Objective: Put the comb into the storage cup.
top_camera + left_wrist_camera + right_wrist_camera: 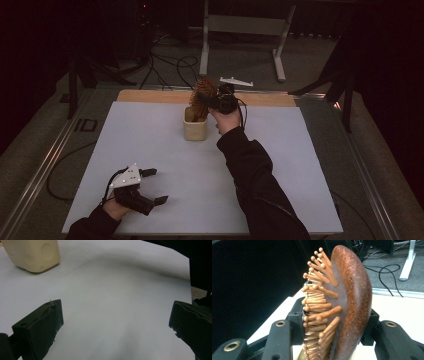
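From the high view, the right gripper (220, 100) holds a wooden hairbrush (204, 95) upright over a cream cup (195, 127) that stands toward the far edge of the white worktop (280, 165). The brush's lower end dips into the cup's mouth, so the step in hand looks like standing the brush in the cup or lifting it out; which of the two cannot be told from this moment. If it is going in, the next move calls for a straight lowering and then a release, with care that the light cup does not tip. The left gripper (150, 186) rests well short of the cup, near the worktop's front edge, jaws spread and holding nothing.

In the left gripper view, the two black jaws stand wide apart over bare white surface, and the cup (35, 255) sits beyond them at upper left, its rim cut off by the frame.

In the right gripper view, the jaws are closed on the hairbrush (352, 297), one against its rounded brown back and one on the side of its wooden pins (322, 292). The handle and the cup lie below the frame's edge, so how deep the brush sits in the cup is hidden. The room beyond the cup is dark and hard to read.
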A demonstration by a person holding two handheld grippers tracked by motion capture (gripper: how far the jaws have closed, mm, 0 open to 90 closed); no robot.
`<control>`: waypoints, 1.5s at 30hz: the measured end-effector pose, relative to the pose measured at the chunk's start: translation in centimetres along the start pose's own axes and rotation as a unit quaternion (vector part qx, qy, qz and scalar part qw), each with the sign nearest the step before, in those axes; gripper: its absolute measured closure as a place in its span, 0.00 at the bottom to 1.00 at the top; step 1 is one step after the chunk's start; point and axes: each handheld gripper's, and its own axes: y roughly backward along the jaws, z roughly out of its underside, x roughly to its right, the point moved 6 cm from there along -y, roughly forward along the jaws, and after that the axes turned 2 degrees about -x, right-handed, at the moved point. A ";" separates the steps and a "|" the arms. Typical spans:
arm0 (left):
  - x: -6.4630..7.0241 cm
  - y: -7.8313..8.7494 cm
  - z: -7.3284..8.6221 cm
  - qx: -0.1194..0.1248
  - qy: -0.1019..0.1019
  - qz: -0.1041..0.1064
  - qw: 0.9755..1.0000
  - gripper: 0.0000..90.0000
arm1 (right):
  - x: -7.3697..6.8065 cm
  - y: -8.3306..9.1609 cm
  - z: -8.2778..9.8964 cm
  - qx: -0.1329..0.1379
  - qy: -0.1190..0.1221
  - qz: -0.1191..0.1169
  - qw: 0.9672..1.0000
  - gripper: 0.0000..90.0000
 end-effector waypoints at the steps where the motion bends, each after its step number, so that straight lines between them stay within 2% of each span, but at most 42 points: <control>1: 0.0 0.0 0.0 0.000 0.000 0.001 1.000 0.00 | 0.0 0.0 0.0 -0.001 0.000 0.000 1.000 0.56; 7: 0.0 -0.1 0.1 -0.002 0.000 0.001 1.000 0.00 | 0.4 0.0 0.0 -0.006 0.001 -0.006 1.000 0.55; 15: 0.0 -0.1 0.1 -0.003 0.001 0.002 1.000 0.00 | 1.3 0.1 0.0 -0.014 -0.012 -0.011 1.000 0.54; 29: 0.0 -0.1 0.1 -0.003 0.001 0.003 1.000 0.00 | 1.3 -0.1 -0.1 -0.022 0.009 -0.008 1.000 0.48; 31: 0.0 -0.1 0.1 -0.002 0.001 0.003 1.000 0.00 | 1.3 0.1 -0.2 -0.021 0.014 -0.003 1.000 0.44; 38: 0.1 -0.1 0.1 -0.003 0.000 0.005 1.000 0.00 | 1.1 0.8 -0.6 -0.016 0.018 -0.016 1.000 0.28; 45: 0.1 -0.2 0.1 -0.003 0.001 0.006 1.000 0.00 | 1.3 1.2 -0.1 -0.029 0.031 -0.027 0.999 0.15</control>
